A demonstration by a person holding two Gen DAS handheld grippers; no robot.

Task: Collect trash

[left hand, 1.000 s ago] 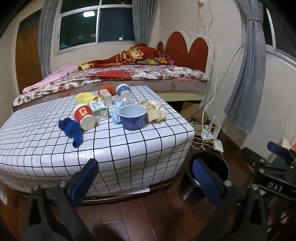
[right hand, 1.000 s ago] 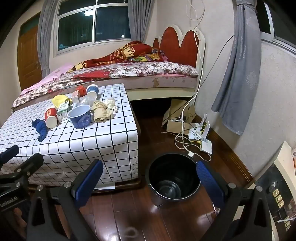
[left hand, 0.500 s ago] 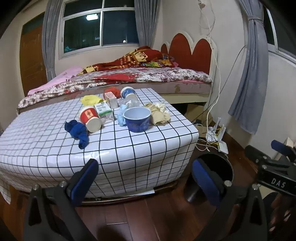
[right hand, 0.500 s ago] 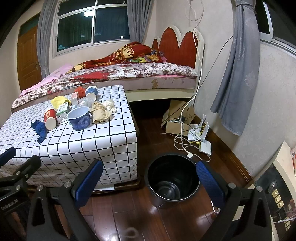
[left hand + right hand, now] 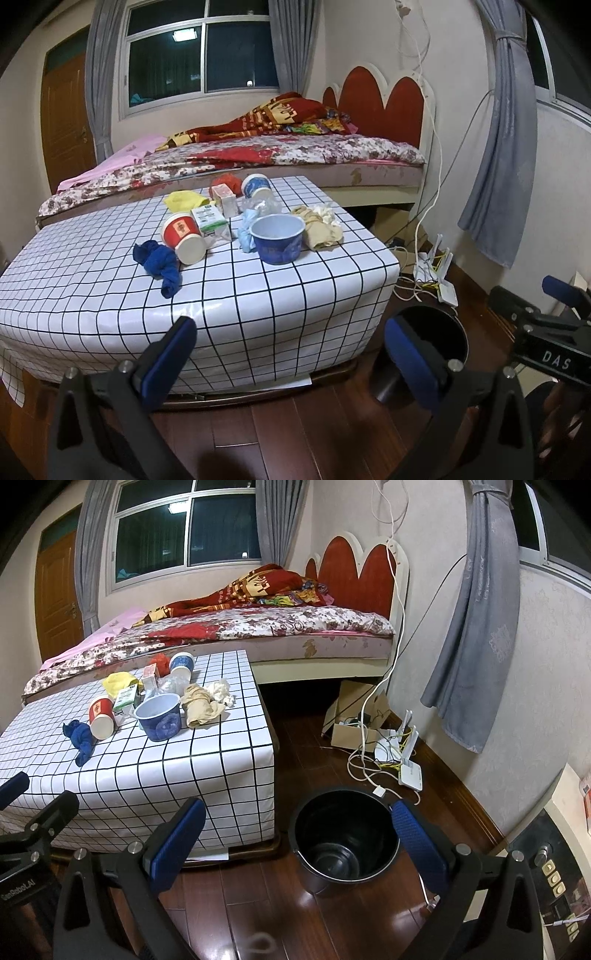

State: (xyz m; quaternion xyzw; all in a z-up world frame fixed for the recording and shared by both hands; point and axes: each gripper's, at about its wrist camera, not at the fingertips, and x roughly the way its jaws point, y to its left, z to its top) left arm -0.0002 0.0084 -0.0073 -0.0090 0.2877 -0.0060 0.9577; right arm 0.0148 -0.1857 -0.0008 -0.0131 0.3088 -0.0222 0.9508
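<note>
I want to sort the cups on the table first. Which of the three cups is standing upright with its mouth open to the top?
The big blue cup at the front stands upright. The red cup and the smaller blue-and-white cup behind both lie on their sides.

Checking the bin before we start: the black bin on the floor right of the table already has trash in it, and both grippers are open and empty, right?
Not quite: the black bin is empty, as the right wrist view shows. It does stand on the floor right of the table, and the left gripper and right gripper are both open and empty.
</note>
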